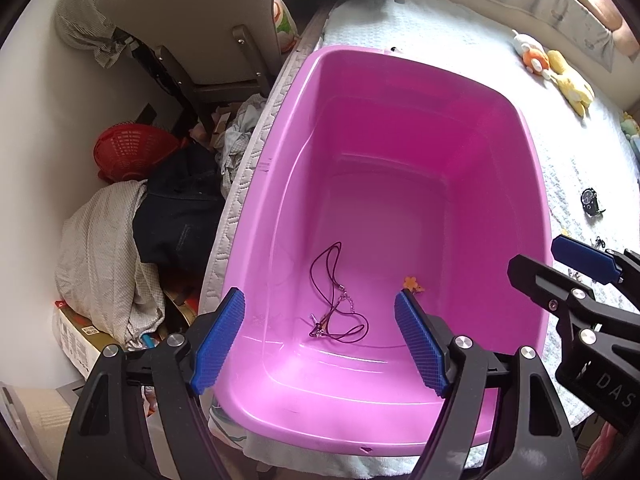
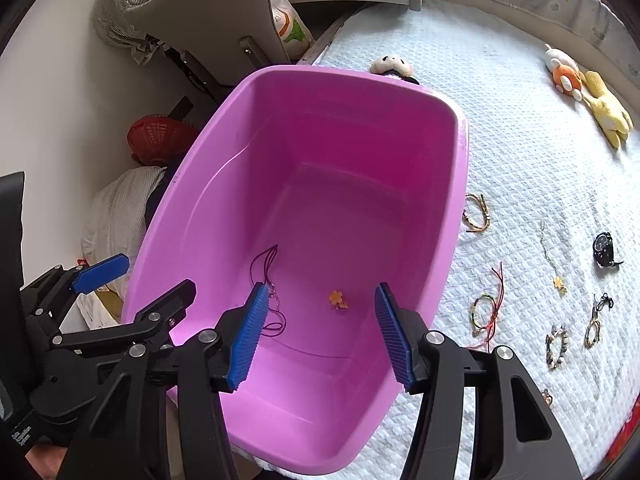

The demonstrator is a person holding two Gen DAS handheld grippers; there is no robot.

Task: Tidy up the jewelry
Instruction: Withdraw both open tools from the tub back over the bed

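Glossy pink plastic tub [image 1: 400,152], rounded rectangle, on a quilted white bedspread [image 2: 540,184]. On the tub floor: a dark purple cord necklace [image 1: 334,300] at 6 o'clock, an orange flower charm [image 2: 337,298] just right of it. Left gripper [image 1: 320,336] and right gripper [image 2: 320,332] both spread wide, empty, above the near rim. Bracelets [image 2: 486,312] and a black watch [image 2: 604,250] lie on the bedspread at 3 o'clock of the tub.

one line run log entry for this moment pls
left hand-held gripper: open, empty | right hand-held gripper: open, empty | pink tub: cord necklace, orange flower charm | bed: bracelets, watch remain
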